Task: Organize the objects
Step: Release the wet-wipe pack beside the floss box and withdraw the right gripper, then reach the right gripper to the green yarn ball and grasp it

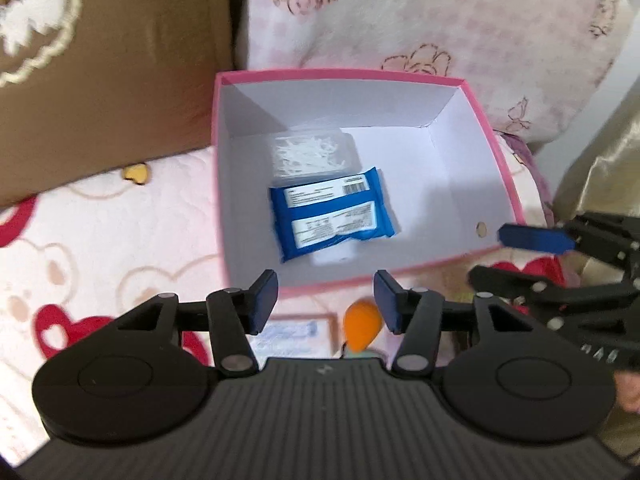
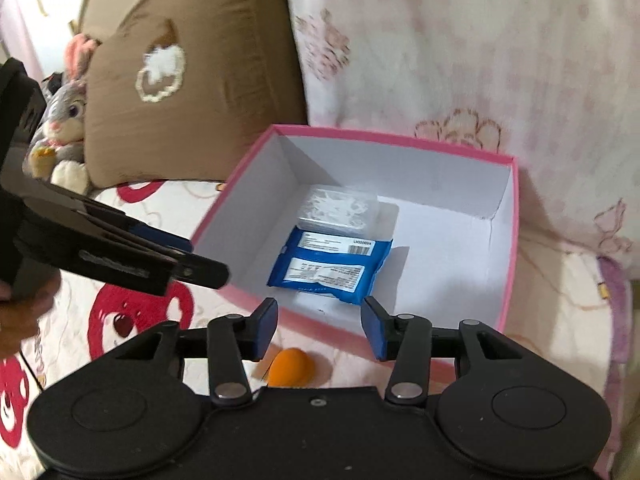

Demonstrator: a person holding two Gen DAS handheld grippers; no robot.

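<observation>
A pink box [image 1: 496,148] with a white inside stands open on the bed; it also shows in the right wrist view [image 2: 510,264]. In it lie a blue wipes packet [image 1: 332,216] [image 2: 332,266] and a clear case of white picks [image 1: 310,152] [image 2: 340,208]. An orange egg-shaped sponge [image 1: 360,326] [image 2: 290,368] lies on the bedding just in front of the box. My left gripper [image 1: 326,302] is open and empty above the box's near wall. My right gripper [image 2: 320,328] is open and empty over the same wall; it shows in the left wrist view at the box's right corner [image 1: 536,238].
A brown cushion [image 1: 100,80] [image 2: 192,80] leans behind the box on the left, a pink flowered pillow [image 1: 400,12] behind it. A grey plush rabbit [image 2: 64,128] sits far left. A small flat packet [image 1: 292,332] lies beside the sponge. The bedding [image 1: 100,248] has red bear prints.
</observation>
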